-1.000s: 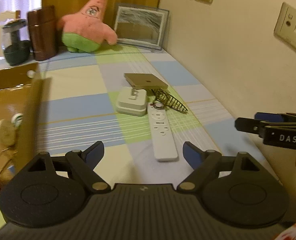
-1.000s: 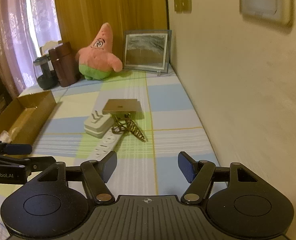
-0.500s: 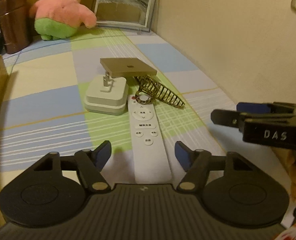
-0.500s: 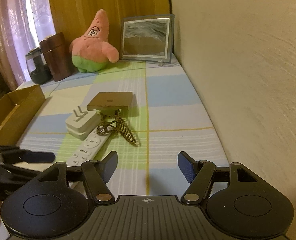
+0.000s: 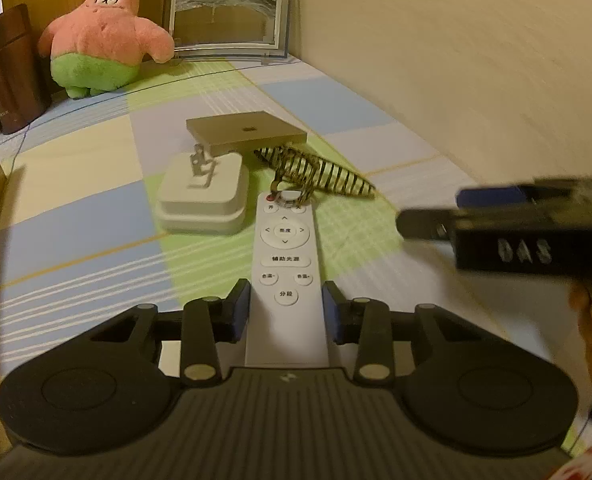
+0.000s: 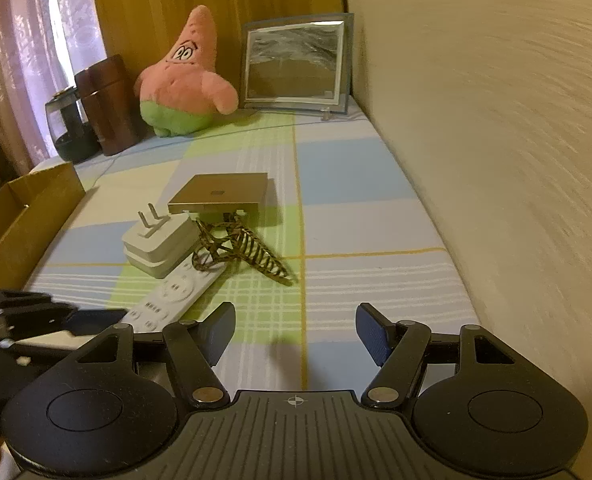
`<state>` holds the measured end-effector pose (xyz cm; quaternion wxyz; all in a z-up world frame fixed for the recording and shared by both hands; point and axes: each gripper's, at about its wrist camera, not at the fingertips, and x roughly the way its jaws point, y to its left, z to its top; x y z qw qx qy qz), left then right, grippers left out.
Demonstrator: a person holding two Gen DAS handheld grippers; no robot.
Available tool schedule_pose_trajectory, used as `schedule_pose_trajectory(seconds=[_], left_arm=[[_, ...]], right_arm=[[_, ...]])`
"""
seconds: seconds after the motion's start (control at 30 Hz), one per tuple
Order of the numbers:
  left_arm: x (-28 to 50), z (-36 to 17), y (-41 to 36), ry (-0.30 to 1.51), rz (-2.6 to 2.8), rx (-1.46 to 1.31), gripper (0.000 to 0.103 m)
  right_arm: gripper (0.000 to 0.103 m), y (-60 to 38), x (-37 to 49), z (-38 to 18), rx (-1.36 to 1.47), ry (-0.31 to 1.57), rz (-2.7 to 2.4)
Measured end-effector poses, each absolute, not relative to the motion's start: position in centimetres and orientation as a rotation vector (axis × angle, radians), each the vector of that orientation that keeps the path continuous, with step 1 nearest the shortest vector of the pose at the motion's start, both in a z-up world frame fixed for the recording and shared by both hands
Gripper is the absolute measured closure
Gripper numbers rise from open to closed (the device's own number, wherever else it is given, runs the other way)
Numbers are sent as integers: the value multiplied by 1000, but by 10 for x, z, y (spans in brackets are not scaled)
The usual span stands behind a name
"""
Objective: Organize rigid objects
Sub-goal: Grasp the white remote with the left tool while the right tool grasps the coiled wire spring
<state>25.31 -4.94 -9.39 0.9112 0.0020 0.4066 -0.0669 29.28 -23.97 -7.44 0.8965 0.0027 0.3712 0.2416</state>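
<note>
The left tongs are closed on the near end of the white remote, one blue pad against each long edge. The remote lies flat on the checked tabletop, pointing away. The right tongs hover above the cloth beside it with their fingers spread wide, gripping nothing.

At the remote's far end a striped wire cone rests with its ring on the top buttons. Just left of that sits a white plug adapter, prongs up. Behind both, a flat tan box is propped with one edge on them.

A cardboard box stands at the left edge. Farthest back are a pink star plush, a framed picture leaning by the wall, and a brown canister.
</note>
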Motion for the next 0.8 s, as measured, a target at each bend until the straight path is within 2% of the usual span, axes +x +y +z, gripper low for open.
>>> schedule_pose_trajectory(seconds=[0.1,0.33,0.6,0.8], left_arm=[[236,-92,-39,836,-135,50,70],[202,-90,8,825,-37,-29,70],[213,-83,37,789,51,-102,70],[220,-81,41,777,63,-118,70]], right_arm=[[38,-233,296,-76,-6,761,519],[38,-207,303,-80,-63,728,585],[38,-171,321,-83,-198,660,664],[39,-153,350,-91,-261,706,723]])
